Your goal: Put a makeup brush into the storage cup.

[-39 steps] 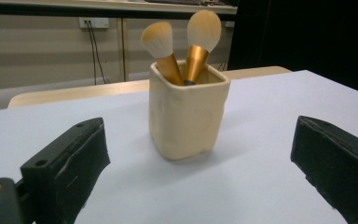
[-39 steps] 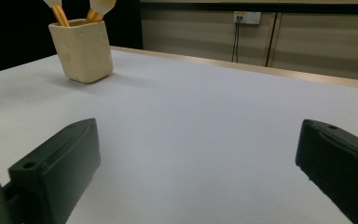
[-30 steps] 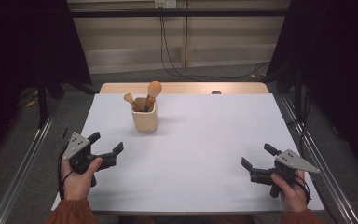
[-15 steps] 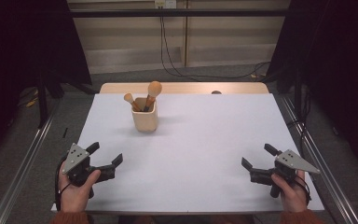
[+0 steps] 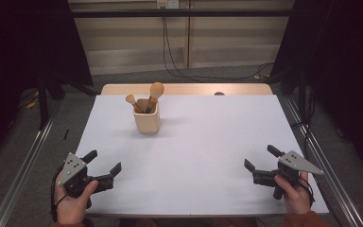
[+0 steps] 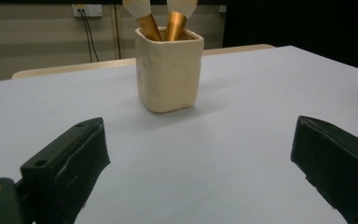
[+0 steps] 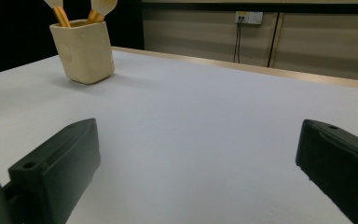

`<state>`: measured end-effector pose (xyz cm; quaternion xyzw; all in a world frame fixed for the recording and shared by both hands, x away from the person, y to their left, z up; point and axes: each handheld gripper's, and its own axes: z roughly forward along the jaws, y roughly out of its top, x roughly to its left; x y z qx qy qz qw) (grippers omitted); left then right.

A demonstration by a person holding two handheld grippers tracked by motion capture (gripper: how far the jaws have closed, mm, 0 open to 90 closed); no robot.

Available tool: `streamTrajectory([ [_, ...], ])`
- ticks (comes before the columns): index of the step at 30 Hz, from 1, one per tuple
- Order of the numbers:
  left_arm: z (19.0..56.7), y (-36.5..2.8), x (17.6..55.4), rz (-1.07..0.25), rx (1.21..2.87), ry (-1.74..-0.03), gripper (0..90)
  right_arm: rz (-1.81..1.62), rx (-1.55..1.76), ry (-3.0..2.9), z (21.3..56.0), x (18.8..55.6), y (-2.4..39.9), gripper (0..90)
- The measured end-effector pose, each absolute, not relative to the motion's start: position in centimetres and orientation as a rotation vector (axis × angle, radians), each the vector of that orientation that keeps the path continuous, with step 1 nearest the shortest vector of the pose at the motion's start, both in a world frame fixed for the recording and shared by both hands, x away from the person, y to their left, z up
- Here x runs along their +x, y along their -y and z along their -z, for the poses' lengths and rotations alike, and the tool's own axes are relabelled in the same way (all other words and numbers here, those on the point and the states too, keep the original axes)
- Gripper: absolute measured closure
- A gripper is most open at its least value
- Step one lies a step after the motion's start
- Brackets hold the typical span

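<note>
Nearer the white table's [image 5: 194,156] front edge than before, the left gripper [image 5: 105,163] is held spread; the right gripper [image 5: 259,158], likewise spread, is unmoved, with the cream square ceramic cup [image 5: 147,116] of two brushes well apart from both.

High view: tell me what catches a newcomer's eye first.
A cream cup stands alone toward the far left of the white table, with two brushes sticking out of it. At the near edge, a hand holds each set of tongs, left tongs and right tongs, both wide open and holding nothing.
</note>
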<state>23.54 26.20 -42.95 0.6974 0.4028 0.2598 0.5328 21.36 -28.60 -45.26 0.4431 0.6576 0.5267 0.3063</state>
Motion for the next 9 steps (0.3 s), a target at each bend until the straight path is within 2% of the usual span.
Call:
streamTrajectory([
  [9, 43.11, -26.13, 23.65, -0.613, 1.672, -0.961, 3.7, -1.390, 1.166, -1.753, 45.35, 21.53, 28.56, 0.0],
])
